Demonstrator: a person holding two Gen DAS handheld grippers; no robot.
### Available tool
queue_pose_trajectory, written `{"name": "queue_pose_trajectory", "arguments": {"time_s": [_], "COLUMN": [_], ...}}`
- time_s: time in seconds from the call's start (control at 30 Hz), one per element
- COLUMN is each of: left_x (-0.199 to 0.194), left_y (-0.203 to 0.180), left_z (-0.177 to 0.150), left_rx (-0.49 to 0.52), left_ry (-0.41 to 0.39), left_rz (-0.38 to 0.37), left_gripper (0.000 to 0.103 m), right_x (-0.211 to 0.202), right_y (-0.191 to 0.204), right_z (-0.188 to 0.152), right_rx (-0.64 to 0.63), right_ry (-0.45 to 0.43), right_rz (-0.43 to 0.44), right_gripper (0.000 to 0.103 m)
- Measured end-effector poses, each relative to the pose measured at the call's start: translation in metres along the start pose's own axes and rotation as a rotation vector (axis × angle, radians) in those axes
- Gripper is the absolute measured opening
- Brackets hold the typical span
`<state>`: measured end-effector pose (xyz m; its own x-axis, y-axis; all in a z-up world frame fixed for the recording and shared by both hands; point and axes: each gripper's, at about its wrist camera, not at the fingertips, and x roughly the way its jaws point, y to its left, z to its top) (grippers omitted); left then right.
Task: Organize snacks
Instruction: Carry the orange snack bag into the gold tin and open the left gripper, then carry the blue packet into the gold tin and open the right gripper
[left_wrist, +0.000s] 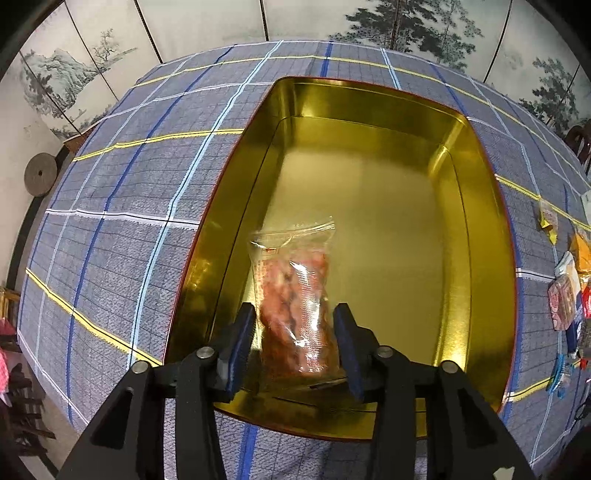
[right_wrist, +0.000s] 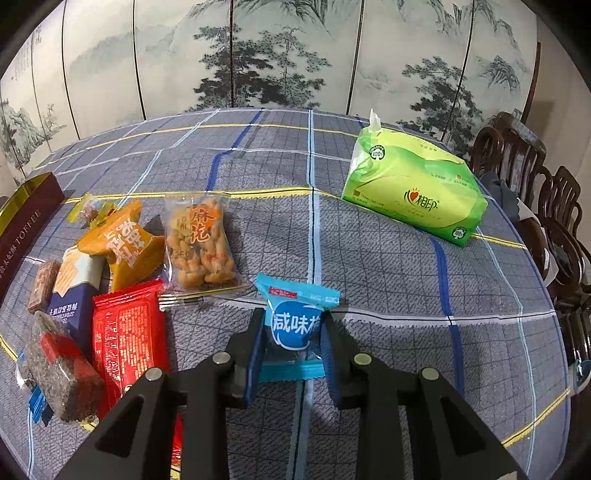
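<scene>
Item, gold tin (left_wrist: 480, 229), open on the checked tablecloth (left_wrist: 122, 206): holds one clear packet of reddish snack (left_wrist: 295, 295), lying near the tin's left wall on the floor of the box. Left gripper (left_wrist: 295, 347) straddles that packet's near end, jaws parted, pads beside the wrap and apparently no longer pressing; packet looks released. Risk: if the gripper lifts at a slant, a pad may snag the slippery film and drag the packet back out or stand it on end against the wall. Item, blue-wrapped sweet (right_wrist: 295, 325): clamped between the closed jaws of the right gripper (right_wrist: 293, 343), held by its middle, above the cloth. Risk: the wrapper is glossy and the hold narrow, so it may twist or slide free on the way to the tin. Remaining stock, loose beside it: red packet (right_wrist: 127, 336), orange packet (right_wrist: 120, 240), clear bag of fried twists (right_wrist: 201, 243), dark bar (right_wrist: 61, 373). Risk: these lie close together, so a careless descent may nudge neighbours or pinch two at once. Green tissue pack (right_wrist: 413, 188), well apart, no snack.
</scene>
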<state>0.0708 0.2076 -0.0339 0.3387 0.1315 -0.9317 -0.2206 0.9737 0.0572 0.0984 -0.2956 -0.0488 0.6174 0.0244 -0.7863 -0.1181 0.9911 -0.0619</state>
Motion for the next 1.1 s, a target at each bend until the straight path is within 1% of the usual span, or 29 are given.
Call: {"name": "queue_pose_trajectory", "arguments": {"time_s": [0.1,0.17,0.23,0.33,0.43,0.5,0.67,0.87,1.0,1.1], "left_x": [-0.007,-0.013,-0.019,-0.027,-0.035,-0.038,-0.048,-0.062,-0.072,-0.077], "left_y": [-0.002,-0.004,-0.008,-0.011,-0.013,-0.013,-0.012,0.007,0.025,0.042], "left_z": [0.000,-0.001,-0.002,-0.004,-0.007,-0.010,-0.017,-0.027,-0.034,-0.039], "left_rx": [0.004,0.010,0.023,0.035,0.042,0.046,0.059,0.006,-0.041,-0.081], "left_ry": [-0.023,-0.042,-0.065,-0.106,-0.145,-0.158,-0.190,-0.200,-0.215,-0.221], "left_rz": [-0.021,-0.022,-0.021,-0.034,-0.071,-0.078,-0.079,-0.062,-0.019,0.024], "left_gripper": [0.051,0.060,0.063,0.072,0.073,0.073,0.074,0.074,0.074,0.074], "right_x": [-0.001,-0.002,-0.005,-0.012,-0.024,-0.036,-0.064,-0.080,-0.082,-0.081], "right_y": [0.003,0.004,0.003,0.004,0.008,0.015,0.053,0.126,0.181,0.226], "right_z": [0.001,0.001,0.002,0.005,0.012,0.019,0.041,0.058,0.061,0.061], "right_rx": [-0.004,0.000,0.020,0.038,0.042,0.044,-0.008,-0.089,-0.145,-0.205], "right_ry": [0.008,0.010,0.011,0.003,-0.026,-0.050,-0.106,-0.125,-0.104,-0.090], "right_rz": [-0.014,-0.020,-0.021,-0.027,-0.039,-0.024,0.059,0.220,0.342,0.405], "right_gripper": [0.027,0.026,0.026,0.026,0.026,0.026,0.026,0.026,0.026,0.026]}}
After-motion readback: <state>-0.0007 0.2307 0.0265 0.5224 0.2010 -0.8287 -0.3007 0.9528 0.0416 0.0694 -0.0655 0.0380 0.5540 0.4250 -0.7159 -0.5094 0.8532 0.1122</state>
